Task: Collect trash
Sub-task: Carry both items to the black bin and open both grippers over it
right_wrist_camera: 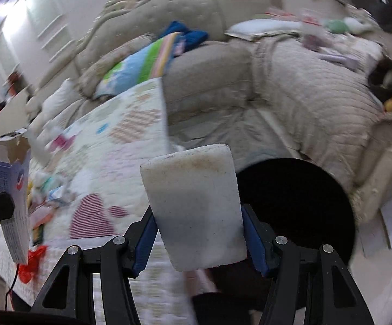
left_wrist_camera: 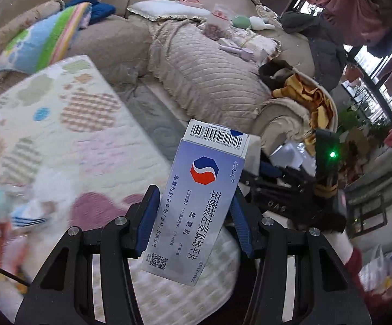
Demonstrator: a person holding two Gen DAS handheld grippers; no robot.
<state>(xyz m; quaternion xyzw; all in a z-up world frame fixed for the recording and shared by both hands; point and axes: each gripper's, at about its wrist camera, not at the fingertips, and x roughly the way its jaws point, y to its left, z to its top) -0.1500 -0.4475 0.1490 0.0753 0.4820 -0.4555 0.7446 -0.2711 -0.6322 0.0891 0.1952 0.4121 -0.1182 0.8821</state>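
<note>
In the left wrist view my left gripper (left_wrist_camera: 193, 216) is shut on a pale blue medicine box (left_wrist_camera: 196, 203) with a barcode on its top flap and a red and blue logo; both blue pads press its long sides. In the right wrist view my right gripper (right_wrist_camera: 198, 233) is shut on a dirty white foam block (right_wrist_camera: 193, 203), held above the patterned table cover (right_wrist_camera: 120, 146). Just right of and behind the block gapes a round black bin opening (right_wrist_camera: 296, 203). The medicine box (right_wrist_camera: 12, 189) shows again at that view's far left edge, in the left gripper's black fingers.
A beige sofa (left_wrist_camera: 196, 62) with a striped cushion (left_wrist_camera: 47, 40), blue cloth and toys wraps behind the table. Crumpled wrappers and paper scraps (right_wrist_camera: 52, 192) lie on the cover at the left, with a red scrap (right_wrist_camera: 30, 265) at its near edge. Black equipment with a green light (left_wrist_camera: 331, 154) stands right.
</note>
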